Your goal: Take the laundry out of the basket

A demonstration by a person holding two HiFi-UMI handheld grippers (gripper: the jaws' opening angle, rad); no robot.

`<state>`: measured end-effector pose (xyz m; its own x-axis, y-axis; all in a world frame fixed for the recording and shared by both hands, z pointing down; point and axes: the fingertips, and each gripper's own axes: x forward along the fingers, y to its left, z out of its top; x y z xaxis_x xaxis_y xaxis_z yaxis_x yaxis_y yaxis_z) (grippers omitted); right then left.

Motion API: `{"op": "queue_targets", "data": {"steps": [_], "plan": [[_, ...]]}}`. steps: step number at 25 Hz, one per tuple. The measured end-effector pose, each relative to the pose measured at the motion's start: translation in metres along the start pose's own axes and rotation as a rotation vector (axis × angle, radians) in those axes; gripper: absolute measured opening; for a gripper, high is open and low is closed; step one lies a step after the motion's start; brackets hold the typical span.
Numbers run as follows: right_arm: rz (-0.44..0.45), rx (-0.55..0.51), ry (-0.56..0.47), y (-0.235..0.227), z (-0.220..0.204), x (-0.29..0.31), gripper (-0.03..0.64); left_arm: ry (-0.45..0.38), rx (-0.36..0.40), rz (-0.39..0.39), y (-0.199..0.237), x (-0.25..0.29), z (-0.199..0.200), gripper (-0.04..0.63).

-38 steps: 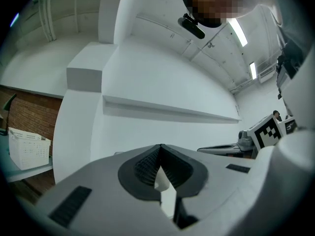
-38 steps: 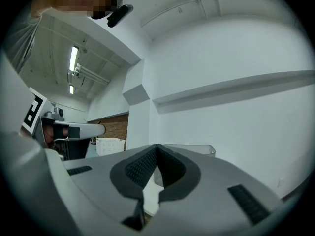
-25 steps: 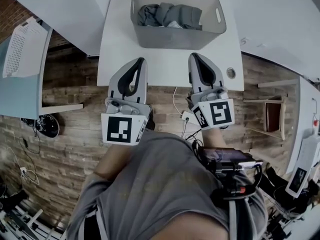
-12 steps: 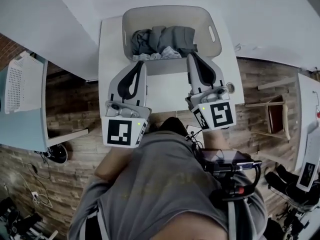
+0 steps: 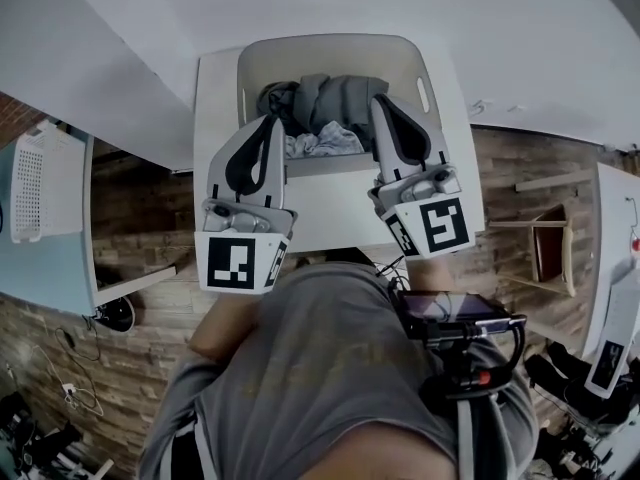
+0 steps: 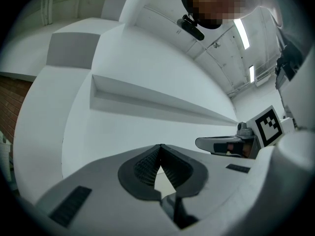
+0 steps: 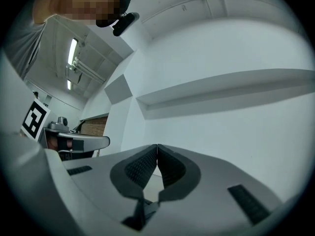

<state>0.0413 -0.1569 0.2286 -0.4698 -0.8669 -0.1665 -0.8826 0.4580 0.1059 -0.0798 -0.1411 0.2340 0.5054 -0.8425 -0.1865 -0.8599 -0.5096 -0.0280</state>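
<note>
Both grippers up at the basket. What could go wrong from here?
1. The left gripper and the right gripper are both shut and empty. Going in like that would likely push the laundry down rather than catch it.
2. The grey pieces and a lighter cloth lie bunched together, so one pull may drag several, or snag on the basket rim and shift it on the table.

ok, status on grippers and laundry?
Left gripper, right gripper: fingers shut, empty, over basket. Laundry in basket. Nothing blocking.
</note>
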Motion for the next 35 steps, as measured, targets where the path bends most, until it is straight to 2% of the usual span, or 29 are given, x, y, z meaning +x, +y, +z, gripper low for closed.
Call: {"op": "queue_targets", "data": {"steps": [15,22,33,35], "plan": [[0.100,-0.013,-0.005,-0.029,0.008,0.059,0.008,-0.016,0.029,0.020,0.016,0.067,0.010,0.008],[0.156,0.002,0.077,-0.034,-0.027,0.090,0.009,0.029,-0.004,0.038,0.034,0.099,-0.012,0.008],[0.320,0.054,0.244,-0.015,-0.101,0.123,0.012,0.077,-0.086,0.063,0.062,0.133,-0.047,0.008],[0.351,0.056,0.291,-0.012,-0.116,0.124,0.059,0.083,-0.086,0.067,0.065,0.137,-0.051,0.008]]}}
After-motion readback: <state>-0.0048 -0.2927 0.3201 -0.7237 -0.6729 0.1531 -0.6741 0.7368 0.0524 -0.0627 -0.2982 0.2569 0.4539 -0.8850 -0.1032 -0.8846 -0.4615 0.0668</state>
